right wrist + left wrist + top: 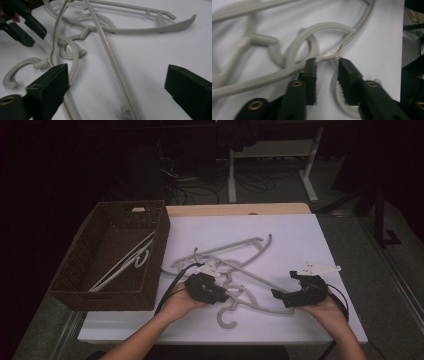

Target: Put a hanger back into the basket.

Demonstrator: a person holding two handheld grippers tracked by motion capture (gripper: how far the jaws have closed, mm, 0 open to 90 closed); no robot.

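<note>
While the left claw (327, 66) sits a little apart around a grey hanger (262, 80), the right claw (116, 87) gapes wide over the white surface (300, 240).

Pale grey plastic clothes hangers (235, 265) lie tangled on a plain white table sheet (300, 240), just right of a dark brown woven wicker basket (80, 285). Inside that basket lies a white plastic hanger (125, 262). Beyond the sheet's far edge shows a light tan wooden tabletop strip (240, 209). Both handheld grippers are black: left gripper (327, 75), right gripper (117, 87).
</note>
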